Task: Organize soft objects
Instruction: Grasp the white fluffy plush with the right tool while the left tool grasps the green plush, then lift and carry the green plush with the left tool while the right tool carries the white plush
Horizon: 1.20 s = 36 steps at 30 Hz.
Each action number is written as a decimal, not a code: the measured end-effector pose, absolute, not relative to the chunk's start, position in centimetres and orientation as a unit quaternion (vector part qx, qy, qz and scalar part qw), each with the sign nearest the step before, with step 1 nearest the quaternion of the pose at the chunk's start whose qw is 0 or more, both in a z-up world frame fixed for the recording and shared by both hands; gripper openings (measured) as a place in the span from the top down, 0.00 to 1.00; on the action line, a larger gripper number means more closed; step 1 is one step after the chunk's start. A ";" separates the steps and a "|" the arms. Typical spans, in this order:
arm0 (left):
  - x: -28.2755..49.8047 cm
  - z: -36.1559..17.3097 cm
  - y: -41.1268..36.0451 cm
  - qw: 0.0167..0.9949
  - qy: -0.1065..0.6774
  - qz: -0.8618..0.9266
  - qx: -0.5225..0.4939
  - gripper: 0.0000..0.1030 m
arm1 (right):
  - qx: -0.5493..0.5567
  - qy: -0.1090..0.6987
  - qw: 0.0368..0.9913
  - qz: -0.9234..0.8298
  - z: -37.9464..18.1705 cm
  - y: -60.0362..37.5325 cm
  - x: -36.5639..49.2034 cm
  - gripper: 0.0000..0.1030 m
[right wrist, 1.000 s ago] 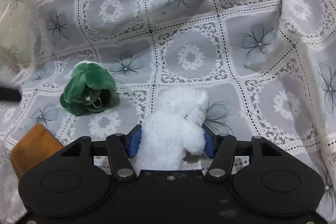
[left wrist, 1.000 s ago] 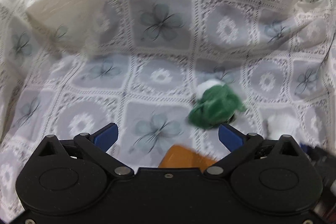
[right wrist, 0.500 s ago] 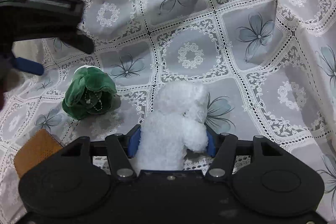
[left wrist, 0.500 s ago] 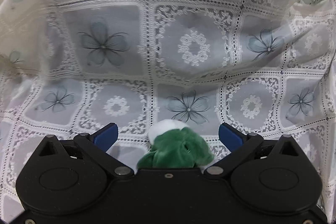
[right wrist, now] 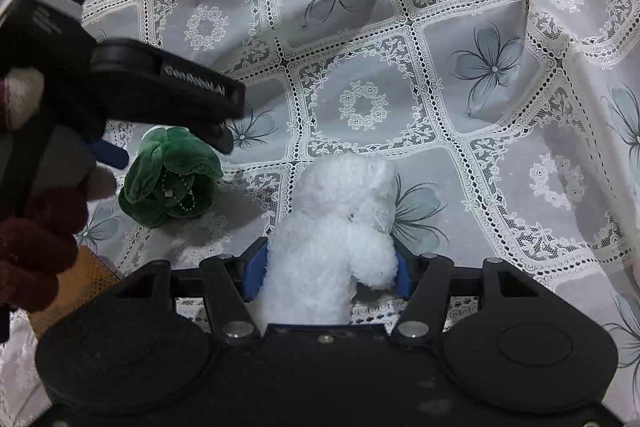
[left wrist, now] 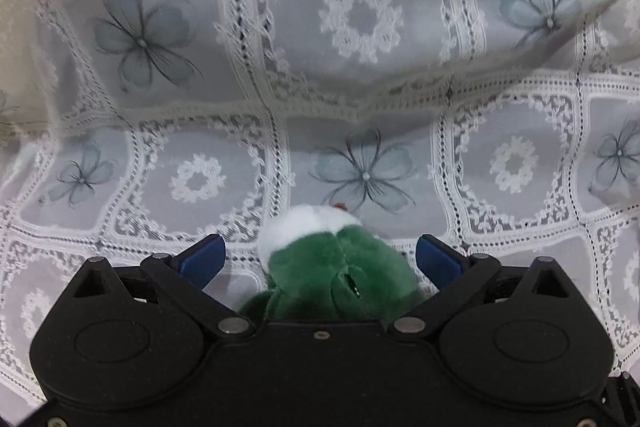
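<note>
Left gripper (left wrist: 320,261), jaws just narrowing, straddling without yet pressing the light, squashy green plush (left wrist: 336,275) on the lace cloth (left wrist: 360,75), taking it across its bulging middle; right gripper (right wrist: 326,277) clamping the white plush (right wrist: 340,227)

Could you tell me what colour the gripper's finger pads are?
Blue, seen best in the left wrist view on the left gripper's pads.
</note>
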<state>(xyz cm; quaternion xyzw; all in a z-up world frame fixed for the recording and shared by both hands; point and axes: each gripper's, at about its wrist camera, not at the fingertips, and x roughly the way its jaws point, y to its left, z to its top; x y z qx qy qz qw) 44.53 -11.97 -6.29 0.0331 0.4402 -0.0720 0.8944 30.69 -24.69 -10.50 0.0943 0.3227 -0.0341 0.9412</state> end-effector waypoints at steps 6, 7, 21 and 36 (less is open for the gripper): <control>44.6 -6.8 -11.9 0.889 0.449 -0.086 0.024 0.40 | 0.096 0.321 0.941 -0.034 -10.6 -24.6 30.7 0.41; 44.6 -6.6 -11.7 0.889 0.449 -0.087 0.018 0.41 | 0.097 0.321 0.941 -0.034 -10.6 -24.5 30.8 0.42; 36.4 -0.4 -8.4 0.913 0.394 -0.100 0.013 0.41 | 0.099 0.320 0.942 -0.035 -10.7 -24.4 30.7 0.41; 25.6 -0.5 -2.6 0.902 0.424 -0.081 -0.004 0.41 | 0.087 0.323 0.942 -0.037 -10.9 -24.1 31.0 0.41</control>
